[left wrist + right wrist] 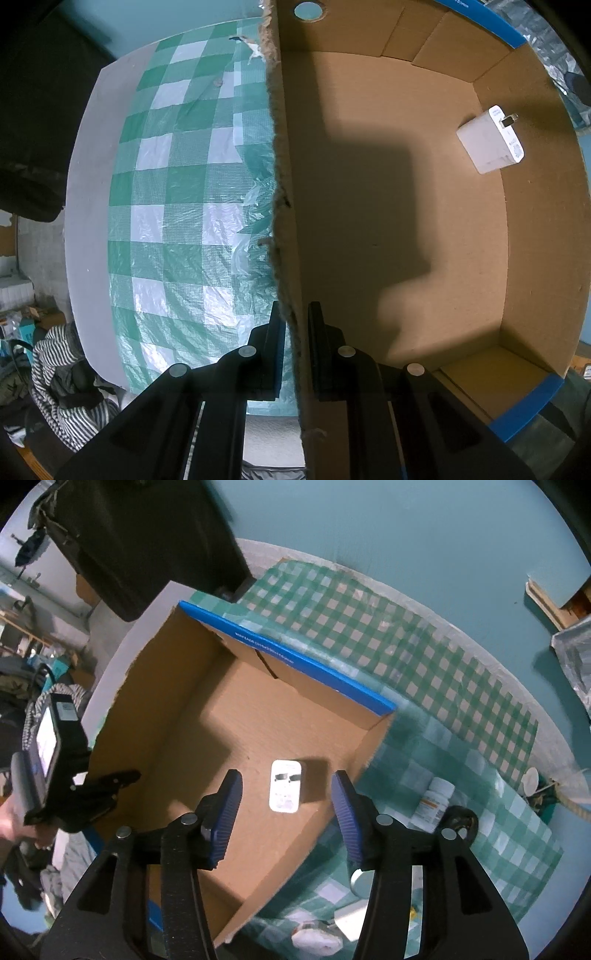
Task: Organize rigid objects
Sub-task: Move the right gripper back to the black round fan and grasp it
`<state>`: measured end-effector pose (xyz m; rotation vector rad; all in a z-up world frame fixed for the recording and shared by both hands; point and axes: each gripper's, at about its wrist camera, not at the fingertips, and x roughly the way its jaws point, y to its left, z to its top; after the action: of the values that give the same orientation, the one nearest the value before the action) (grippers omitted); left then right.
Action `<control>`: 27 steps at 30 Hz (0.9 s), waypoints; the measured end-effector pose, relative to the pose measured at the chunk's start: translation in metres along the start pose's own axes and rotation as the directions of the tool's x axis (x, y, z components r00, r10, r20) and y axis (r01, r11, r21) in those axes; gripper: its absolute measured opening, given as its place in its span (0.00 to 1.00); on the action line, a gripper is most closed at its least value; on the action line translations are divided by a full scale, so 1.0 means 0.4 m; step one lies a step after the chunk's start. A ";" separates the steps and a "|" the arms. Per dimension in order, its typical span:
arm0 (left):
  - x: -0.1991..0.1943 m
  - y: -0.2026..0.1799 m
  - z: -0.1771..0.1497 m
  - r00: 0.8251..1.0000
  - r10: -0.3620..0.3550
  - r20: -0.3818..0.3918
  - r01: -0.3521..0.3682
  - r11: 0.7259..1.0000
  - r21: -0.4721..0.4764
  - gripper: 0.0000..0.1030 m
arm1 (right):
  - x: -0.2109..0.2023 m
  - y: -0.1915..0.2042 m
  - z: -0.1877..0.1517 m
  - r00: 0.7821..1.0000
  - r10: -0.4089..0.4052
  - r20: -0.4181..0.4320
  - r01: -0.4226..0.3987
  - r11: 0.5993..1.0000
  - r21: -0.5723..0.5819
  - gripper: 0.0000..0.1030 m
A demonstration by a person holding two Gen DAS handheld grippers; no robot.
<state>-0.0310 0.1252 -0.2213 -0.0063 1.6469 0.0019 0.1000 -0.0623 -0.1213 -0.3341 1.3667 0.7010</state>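
An open cardboard box (207, 716) with blue-taped rims stands on a green checked tablecloth (424, 646). A white plug charger (285, 785) lies on the box floor; it also shows in the left wrist view (489, 140) near the far wall. My left gripper (295, 332) is shut on the torn left wall of the box (286, 184), one finger outside, one inside. My left gripper also shows at the box's left edge in the right wrist view (92, 794). My right gripper (288, 812) is open and empty above the box, over the charger.
On the cloth right of the box are a white pill bottle (436, 801), a dark round object (461, 821), a small white cup (532, 781), and white items near the bottom (317, 938). Striped clothing (62, 373) lies beyond the table's left edge.
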 end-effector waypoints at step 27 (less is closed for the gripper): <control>-0.006 0.007 -0.006 1.000 0.000 0.009 0.000 1.000 -0.004 0.11 | -0.120 -0.219 -0.128 0.993 -0.116 0.011 0.115 0.991 0.065 0.59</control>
<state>-0.0333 0.1279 -0.2186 -0.0093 1.6379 0.0058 0.1134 -0.1718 -0.1004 -0.3528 1.3415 0.5615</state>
